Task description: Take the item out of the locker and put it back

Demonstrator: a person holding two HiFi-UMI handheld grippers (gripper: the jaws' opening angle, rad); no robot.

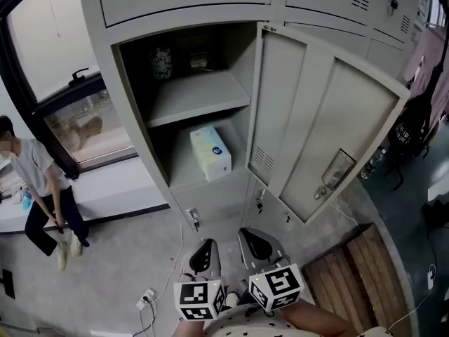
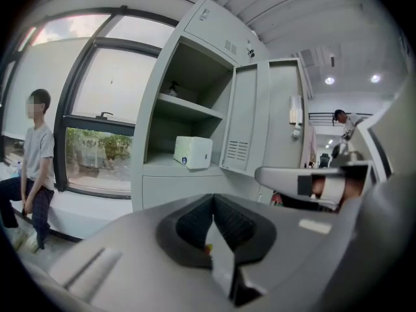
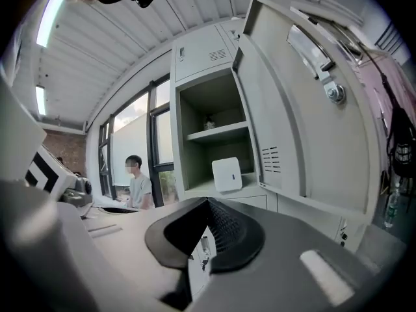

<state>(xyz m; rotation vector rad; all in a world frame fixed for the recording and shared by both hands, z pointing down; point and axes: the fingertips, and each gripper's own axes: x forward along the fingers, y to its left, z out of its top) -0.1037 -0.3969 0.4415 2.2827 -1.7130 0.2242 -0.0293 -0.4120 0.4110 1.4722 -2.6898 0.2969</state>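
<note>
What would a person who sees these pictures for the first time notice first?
The open grey locker catches the eye first, with its door swung wide to the right. On its lower shelf lies a white box. At the bottom of the head view the left gripper and the right gripper are side by side, both shut and empty, and a person sits by the window at far left.
</note>
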